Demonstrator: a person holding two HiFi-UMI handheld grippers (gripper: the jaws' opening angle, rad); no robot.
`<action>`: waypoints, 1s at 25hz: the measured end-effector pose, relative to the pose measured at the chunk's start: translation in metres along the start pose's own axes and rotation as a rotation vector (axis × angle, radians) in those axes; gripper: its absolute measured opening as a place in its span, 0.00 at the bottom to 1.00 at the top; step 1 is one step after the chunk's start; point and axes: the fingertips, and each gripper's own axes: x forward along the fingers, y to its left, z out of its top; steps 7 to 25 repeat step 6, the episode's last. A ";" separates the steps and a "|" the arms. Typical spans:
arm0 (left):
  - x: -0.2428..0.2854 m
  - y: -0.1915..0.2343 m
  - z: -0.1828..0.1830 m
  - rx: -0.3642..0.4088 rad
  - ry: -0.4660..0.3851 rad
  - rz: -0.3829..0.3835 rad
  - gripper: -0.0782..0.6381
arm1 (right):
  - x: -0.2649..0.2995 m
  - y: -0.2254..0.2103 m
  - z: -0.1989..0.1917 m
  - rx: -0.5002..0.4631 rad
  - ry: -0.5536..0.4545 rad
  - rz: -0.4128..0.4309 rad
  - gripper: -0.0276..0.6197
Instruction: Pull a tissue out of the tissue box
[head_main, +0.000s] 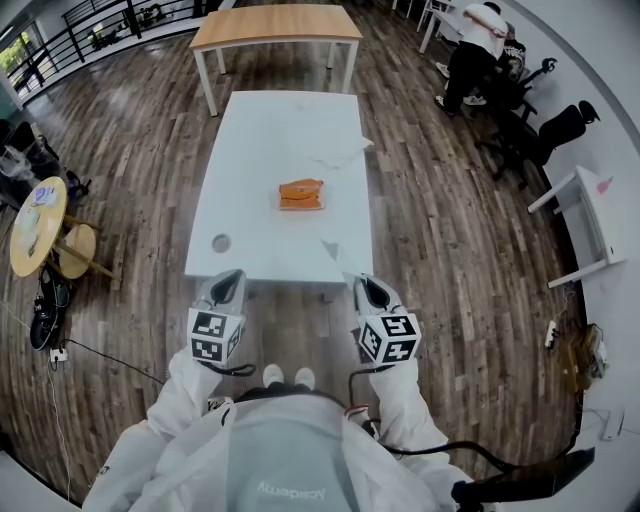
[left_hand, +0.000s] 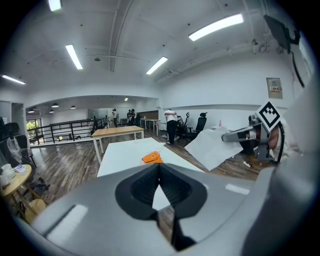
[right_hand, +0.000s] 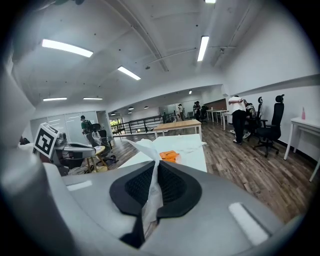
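Observation:
The orange tissue box (head_main: 300, 194) lies in the middle of the white table (head_main: 250, 140); it also shows in the left gripper view (left_hand: 152, 157) and the right gripper view (right_hand: 171, 156). My right gripper (head_main: 364, 284) hovers at the table's near edge, shut on a white tissue (head_main: 334, 251) that stands up from its jaws (right_hand: 150, 187) and hangs free of the box. Level with it at the near left edge, my left gripper (head_main: 228, 277) is shut with nothing between its fingers (left_hand: 160, 172). From the left gripper view, the held tissue (left_hand: 212, 147) shows as a flat sheet.
Another loose tissue (head_main: 338, 150) lies crumpled at the table's far right. A small grey round disc (head_main: 221, 243) sits near the front left corner. A wooden table (head_main: 277, 25) stands beyond, a round yellow side table (head_main: 35, 225) at the left, office chairs (head_main: 545, 130) and a person (head_main: 475, 45) at the far right.

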 end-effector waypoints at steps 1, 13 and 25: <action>0.000 0.000 0.000 0.000 0.000 0.000 0.11 | 0.000 0.000 0.000 0.000 0.001 0.000 0.05; 0.003 0.002 0.001 0.000 0.001 0.002 0.11 | 0.003 -0.003 0.001 0.003 0.004 -0.006 0.05; 0.003 0.002 0.001 0.000 0.001 0.002 0.11 | 0.003 -0.003 0.001 0.003 0.004 -0.006 0.05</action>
